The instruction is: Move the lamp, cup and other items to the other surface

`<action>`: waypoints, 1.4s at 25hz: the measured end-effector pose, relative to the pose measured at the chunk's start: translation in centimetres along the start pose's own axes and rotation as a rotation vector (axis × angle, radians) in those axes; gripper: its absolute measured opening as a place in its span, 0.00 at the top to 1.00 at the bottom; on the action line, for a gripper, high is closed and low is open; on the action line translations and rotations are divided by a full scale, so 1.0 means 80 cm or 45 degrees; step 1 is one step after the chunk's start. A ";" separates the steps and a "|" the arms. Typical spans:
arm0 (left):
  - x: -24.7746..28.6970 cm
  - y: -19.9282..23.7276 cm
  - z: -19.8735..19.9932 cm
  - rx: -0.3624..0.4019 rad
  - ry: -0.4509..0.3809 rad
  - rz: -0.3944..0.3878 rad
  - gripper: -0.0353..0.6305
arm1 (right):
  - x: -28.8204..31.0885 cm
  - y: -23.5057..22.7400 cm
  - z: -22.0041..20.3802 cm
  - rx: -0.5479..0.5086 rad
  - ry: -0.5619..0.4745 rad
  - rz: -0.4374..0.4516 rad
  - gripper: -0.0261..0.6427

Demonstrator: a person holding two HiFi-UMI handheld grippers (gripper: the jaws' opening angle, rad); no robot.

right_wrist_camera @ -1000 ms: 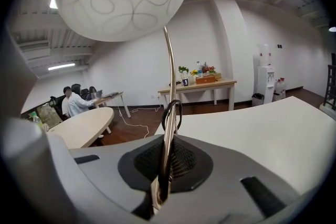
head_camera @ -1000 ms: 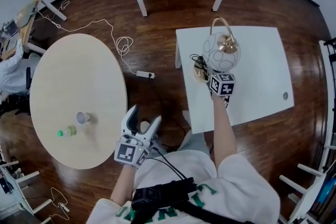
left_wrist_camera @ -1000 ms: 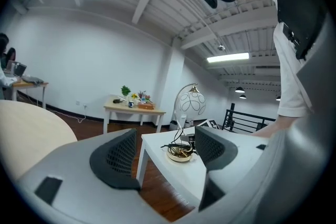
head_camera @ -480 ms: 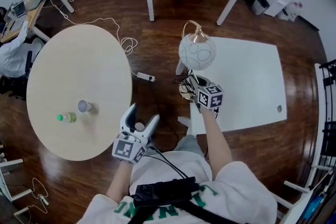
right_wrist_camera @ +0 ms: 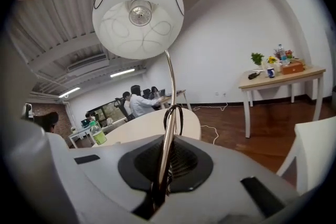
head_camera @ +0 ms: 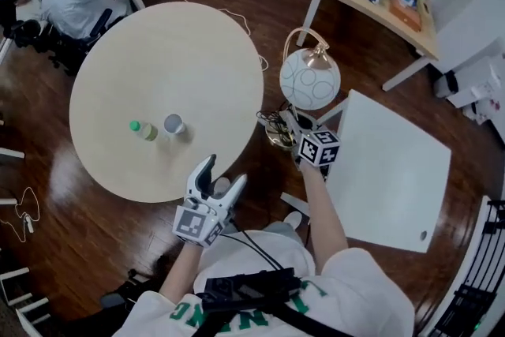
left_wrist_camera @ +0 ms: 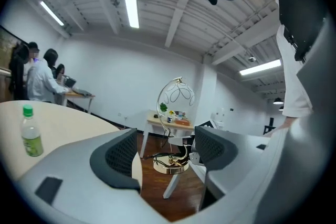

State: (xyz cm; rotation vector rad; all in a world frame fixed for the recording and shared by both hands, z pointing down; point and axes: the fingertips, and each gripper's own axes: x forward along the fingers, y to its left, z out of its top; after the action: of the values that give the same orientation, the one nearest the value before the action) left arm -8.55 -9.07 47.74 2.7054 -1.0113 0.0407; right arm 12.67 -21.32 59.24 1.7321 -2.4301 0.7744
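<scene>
Right gripper (head_camera: 293, 125) clamped shut on the thin stem of the lamp (head_camera: 310, 80), which I hold upright over the floor between the round table (head_camera: 118, 59) and the white table (head_camera: 394, 170). The gripper hides half the lamp base. My left gripper (head_camera: 219, 179) gapes wide, empty. The cup (head_camera: 173, 124) stands on the round table.

White green-lettered shirt (head_camera: 359, 288), black harness (head_camera: 245, 290)
</scene>
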 end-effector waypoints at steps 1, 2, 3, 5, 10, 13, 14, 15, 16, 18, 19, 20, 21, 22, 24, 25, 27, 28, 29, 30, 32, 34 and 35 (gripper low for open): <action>-0.012 0.017 0.001 -0.007 -0.007 0.057 0.44 | 0.027 0.017 0.006 -0.014 0.006 0.047 0.94; -0.023 0.033 0.001 -0.014 -0.012 0.109 0.44 | 0.053 0.033 0.010 -0.027 0.014 0.085 0.94; -0.035 0.050 0.002 -0.021 -0.015 0.155 0.44 | 0.077 0.049 0.012 -0.041 0.023 0.115 0.94; -0.059 0.081 0.001 -0.046 -0.020 0.238 0.44 | 0.125 0.078 0.013 -0.073 0.043 0.168 0.94; -0.111 0.154 -0.003 -0.109 -0.019 0.431 0.44 | 0.239 0.154 0.008 -0.108 0.061 0.302 0.94; -0.128 0.186 -0.008 -0.129 -0.010 0.498 0.44 | 0.295 0.184 0.006 -0.120 0.043 0.357 0.94; -0.131 0.193 -0.005 -0.142 -0.009 0.512 0.44 | 0.311 0.192 0.003 -0.122 0.037 0.371 0.94; -0.134 0.200 -0.005 -0.152 -0.005 0.527 0.44 | 0.326 0.198 0.000 -0.125 0.033 0.381 0.94; -0.139 0.207 -0.008 -0.156 0.002 0.544 0.44 | 0.339 0.203 -0.003 -0.128 0.033 0.390 0.94; -0.143 0.218 -0.012 -0.173 0.016 0.571 0.44 | 0.362 0.209 -0.011 -0.136 0.042 0.400 0.94; -0.143 0.221 -0.011 -0.185 0.023 0.578 0.44 | 0.372 0.210 -0.016 -0.139 0.049 0.403 0.94; -0.145 0.225 -0.015 -0.191 0.031 0.585 0.44 | 0.379 0.211 -0.021 -0.139 0.053 0.405 0.94; -0.148 0.229 -0.023 -0.188 0.040 0.593 0.44 | 0.384 0.210 -0.025 -0.139 0.051 0.408 0.94; -0.151 0.233 -0.033 -0.180 0.048 0.601 0.44 | 0.388 0.210 -0.028 -0.141 0.041 0.411 0.94; -0.153 0.239 -0.048 -0.177 0.060 0.608 0.44 | 0.392 0.210 -0.028 -0.151 0.008 0.416 0.94; -0.152 0.239 -0.052 -0.184 0.065 0.608 0.44 | 0.392 0.211 -0.030 -0.155 -0.011 0.415 0.94; -0.151 0.234 -0.059 -0.211 0.070 0.604 0.44 | 0.384 0.210 -0.040 -0.157 -0.041 0.399 0.94; -0.150 0.231 -0.061 -0.224 0.068 0.600 0.44 | 0.378 0.208 -0.048 -0.153 -0.051 0.394 0.94; -0.148 0.228 -0.062 -0.234 0.062 0.594 0.44 | 0.372 0.206 -0.056 -0.148 -0.057 0.399 0.94; -0.147 0.226 -0.061 -0.239 0.056 0.584 0.44 | 0.367 0.207 -0.064 -0.145 -0.060 0.418 0.94; -0.141 0.219 -0.055 -0.248 0.050 0.552 0.44 | 0.358 0.214 -0.074 -0.153 -0.067 0.481 0.93; -0.137 0.210 -0.054 -0.244 0.045 0.518 0.44 | 0.353 0.216 -0.081 -0.148 -0.059 0.507 0.93; -0.136 0.205 -0.055 -0.236 0.039 0.505 0.44 | 0.350 0.214 -0.084 -0.146 -0.042 0.489 0.87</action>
State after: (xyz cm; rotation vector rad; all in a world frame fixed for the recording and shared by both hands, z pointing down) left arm -27.17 -12.95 54.44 2.2972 -1.4476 0.0575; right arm -14.59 -38.68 68.08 1.2637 -2.8084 0.6205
